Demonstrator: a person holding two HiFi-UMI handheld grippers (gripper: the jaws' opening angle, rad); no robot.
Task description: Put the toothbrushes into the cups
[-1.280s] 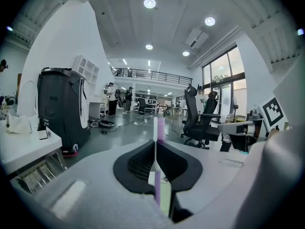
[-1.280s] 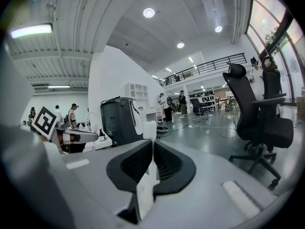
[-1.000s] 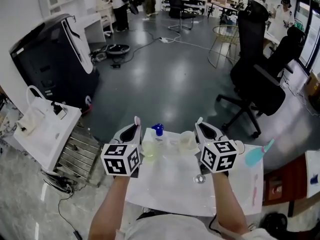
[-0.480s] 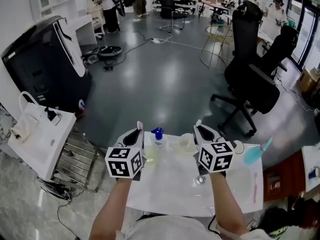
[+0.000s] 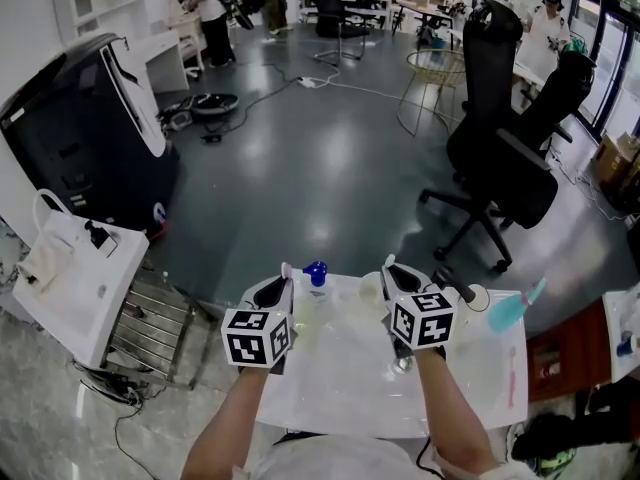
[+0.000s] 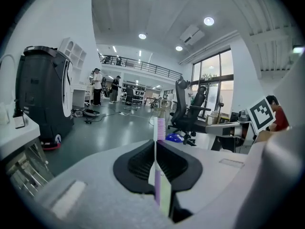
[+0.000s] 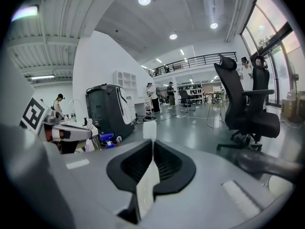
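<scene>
Both hand-held grippers are clenched on brushes. In the left gripper view, the left gripper (image 6: 155,142) pinches a slim plastic toothbrush with a pink bristle head (image 6: 160,128) and a lilac-and-green handle between its black ribbed pads. In the right gripper view, the right gripper (image 7: 153,142) clamps an all-white plastic toothbrush (image 7: 149,129) the same way.

Each brush lies along its jaws with the head poking past the tips. That hold probably steadies the thin, smooth handle and lets the person aim it like a pointer.

In the head view both tools hover over the glossy white table (image 5: 340,393), side by side, toward its far edge. A translucent yellow-green cup (image 5: 303,315) stands just beside the left gripper, toward the far left corner. A clear round cup (image 5: 372,290) stands at the far edge beside the right gripper. One brush per cup, each from its own side, seems the reason for the mirrored stance.

Neither brush is in a cup yet. A small bottle with a blue cap (image 5: 316,271) stands at the far edge between the two cups, close enough to be knocked over.
</scene>
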